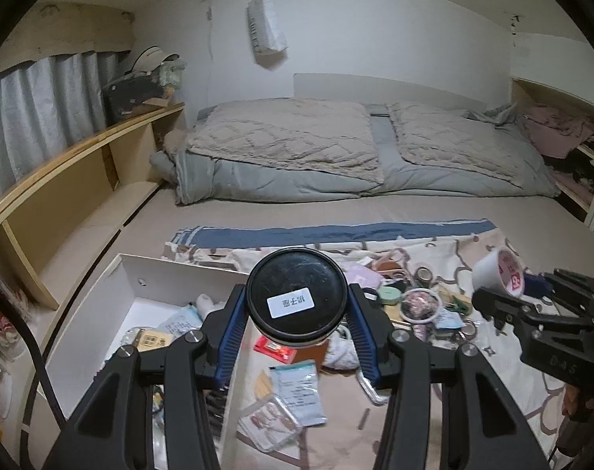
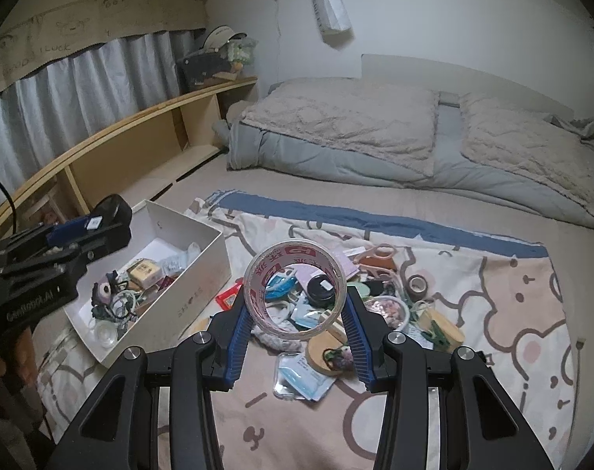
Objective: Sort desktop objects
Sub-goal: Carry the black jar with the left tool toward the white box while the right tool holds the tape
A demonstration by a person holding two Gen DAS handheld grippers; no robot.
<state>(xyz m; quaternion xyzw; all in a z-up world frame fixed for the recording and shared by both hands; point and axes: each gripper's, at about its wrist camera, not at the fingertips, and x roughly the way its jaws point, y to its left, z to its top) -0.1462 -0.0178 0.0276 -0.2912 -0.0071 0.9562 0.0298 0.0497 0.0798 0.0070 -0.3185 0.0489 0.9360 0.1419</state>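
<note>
The left gripper [image 1: 297, 313] is closed on a round black jar [image 1: 296, 295], held in the air near the near edge of the white box [image 2: 203, 286]. The right gripper [image 2: 295, 309] is closed on a roll of tape [image 2: 295, 297], above the pile of small things on the blanket [image 2: 493, 297]. I think each should be lowered fully into the box before the fingers open, so nothing rolls away.

Two grippers [image 1: 297, 313] [image 2: 297, 313] — one black jar [image 1: 297, 297], one clear tape roll [image 2: 296, 297]. One white box [image 2: 203, 274], one printed cloth [image 2: 493, 274], one pair of scissors [image 2: 375, 256] — and two pillows [image 2: 336, 117] [image 2: 524, 145].
</note>
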